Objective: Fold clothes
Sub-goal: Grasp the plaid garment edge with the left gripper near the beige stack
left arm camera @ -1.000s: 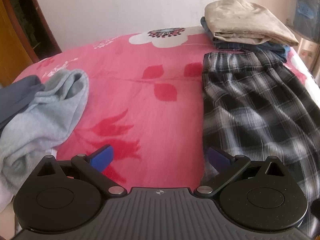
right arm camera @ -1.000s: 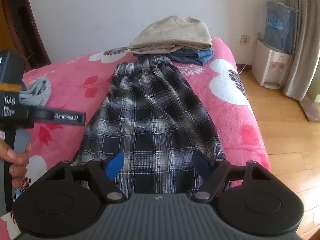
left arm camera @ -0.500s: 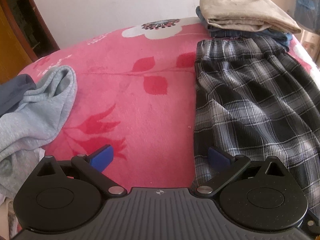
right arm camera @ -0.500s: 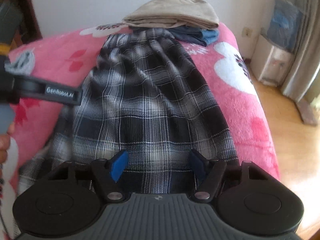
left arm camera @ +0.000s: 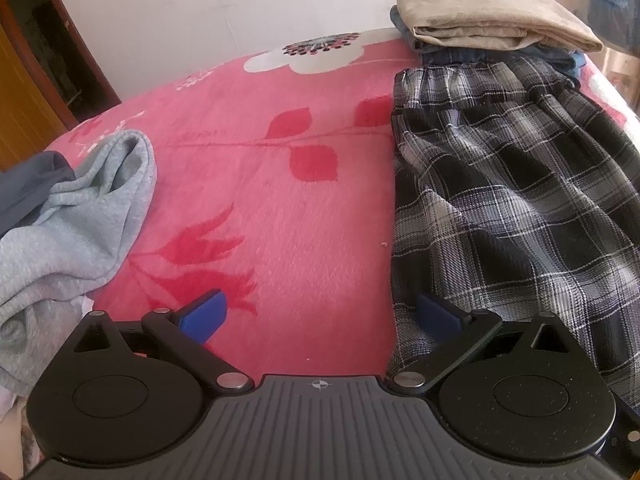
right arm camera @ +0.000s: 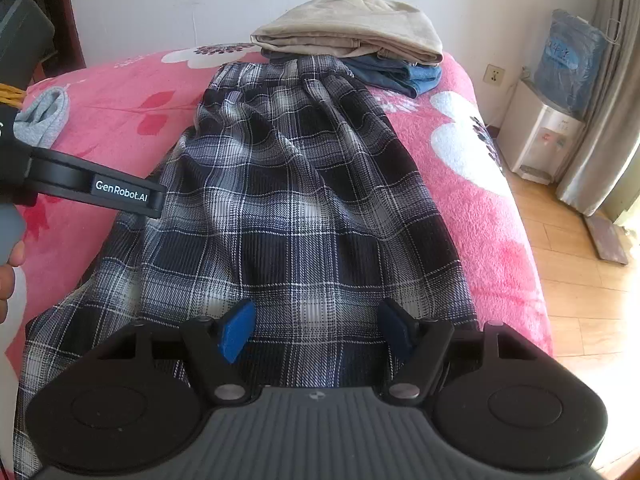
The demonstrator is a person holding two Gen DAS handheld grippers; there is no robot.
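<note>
Plaid skirt lies flat on the pink blanket, with folded clothes touching its far waistband. Grey sweater lies well apart to its left. Left gripper and right gripper both have fingers spread apart, holding nothing.

plaid skirt hem hidden behind gripper body, blue folded garment mostly covered

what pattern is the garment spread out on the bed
Black, grey and white plaid garment; the right wrist view shows it best.
</note>
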